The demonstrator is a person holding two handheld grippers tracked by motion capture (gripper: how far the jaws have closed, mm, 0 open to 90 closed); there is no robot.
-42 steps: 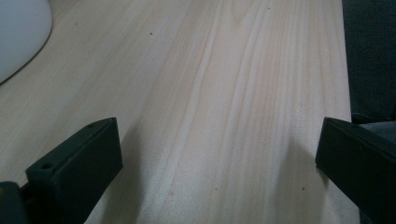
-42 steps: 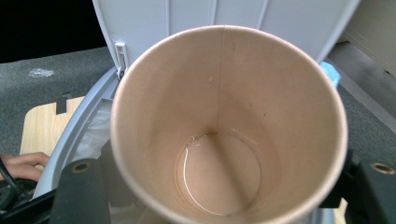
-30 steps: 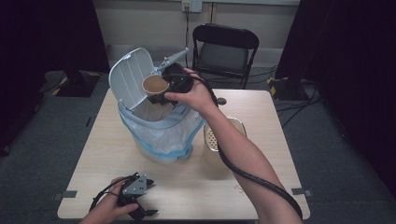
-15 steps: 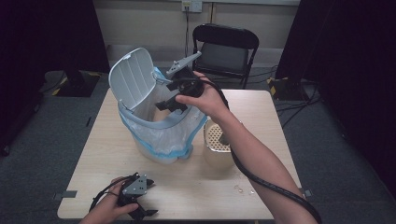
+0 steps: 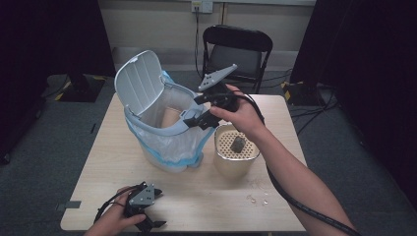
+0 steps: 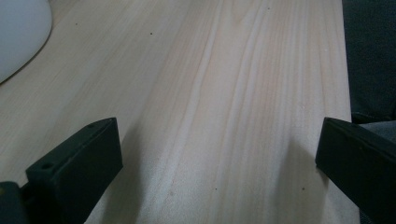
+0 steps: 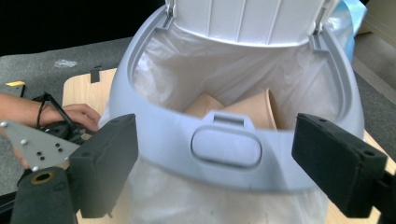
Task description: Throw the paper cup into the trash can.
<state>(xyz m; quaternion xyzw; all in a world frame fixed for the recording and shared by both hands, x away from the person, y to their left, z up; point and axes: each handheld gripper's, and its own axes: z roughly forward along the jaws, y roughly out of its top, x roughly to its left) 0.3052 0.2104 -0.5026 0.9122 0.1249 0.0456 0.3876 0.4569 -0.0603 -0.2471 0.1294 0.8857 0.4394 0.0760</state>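
A grey bin (image 5: pixel 162 132) with a clear liner stands on the wooden table (image 5: pixel 206 206), its lid (image 5: pixel 140 81) tipped up and back. Inside lie brown paper cups (image 7: pixel 252 109), seen as a tan patch (image 5: pixel 169 118) from above. My right gripper (image 5: pixel 194 112) hovers at the bin's right rim. It is open with nothing between its jaws and looks across the front rim (image 7: pixel 212 140). My left gripper (image 5: pixel 153 222) rests low at the table's front edge, open over bare wood (image 6: pixel 219 135).
A beige round container (image 5: pixel 237 152) with a perforated top and a small dark object on it stands right of the bin. Small clear scraps (image 5: pixel 255 199) lie near the front right. A black folding chair (image 5: pixel 236 49) stands behind the table.
One second ago the right gripper held a paper cup over the bin. The cup has left the jaws, and the gripper has drawn back right to the rim, open.
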